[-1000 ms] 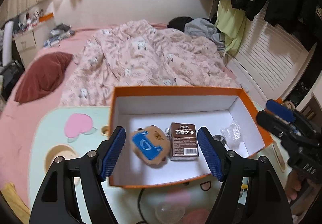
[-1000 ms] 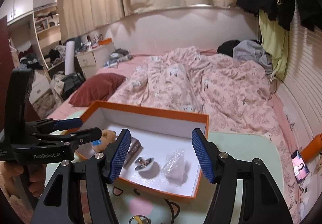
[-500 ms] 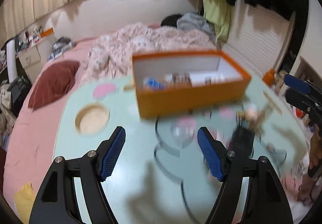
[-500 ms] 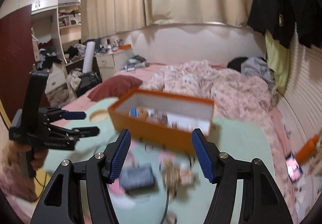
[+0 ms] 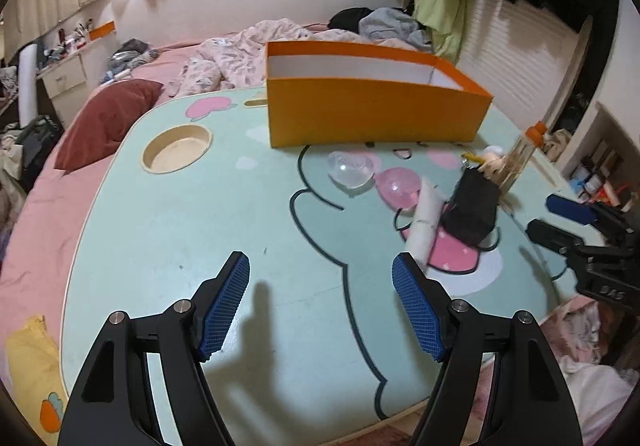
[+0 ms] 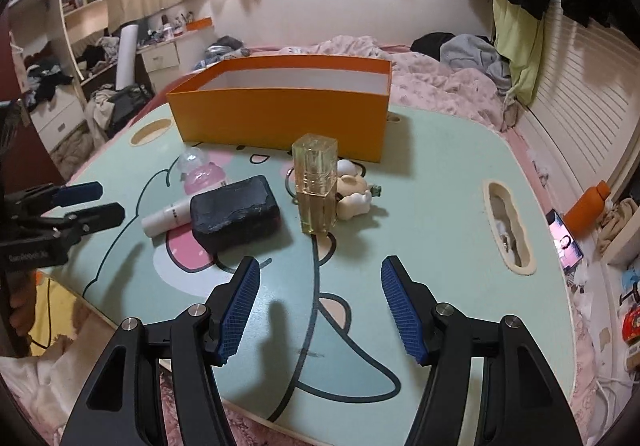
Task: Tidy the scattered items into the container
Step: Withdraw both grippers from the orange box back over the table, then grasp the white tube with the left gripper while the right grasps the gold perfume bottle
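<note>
Nearest the cameras, both sets of fingers stand partly open and empty: the left gripper (image 5: 320, 310) hangs over bare desk (image 5: 180, 246), the right gripper (image 6: 320, 310) over the desk's near edge. This looks like the reach between picks, each hand free and lining up on what remains loose, so the next move calls for choosing one item, bringing the fingers down around it and closing. Just beyond the right gripper, slightly to its left, lies the black pouch (image 6: 234, 211), with the white tube (image 6: 166, 217) against its left side; dead ahead of the same fingers the clear bottle (image 6: 316, 185) stands upright, and the cream toy (image 6: 352, 193) sits touching it on the right. The bottle is tall and narrow, so I judge a careless approach could tip it. Behind the pouch rests the pink capsule (image 6: 202, 171), its clear half towards the box. From the left gripper all these lie ahead and to the right, well apart from its fingers. Farthest back on the desk sits the orange box (image 6: 280, 117), open-topped, its contents hidden by the near wall, with the bed (image 6: 440, 81) behind it.
</note>
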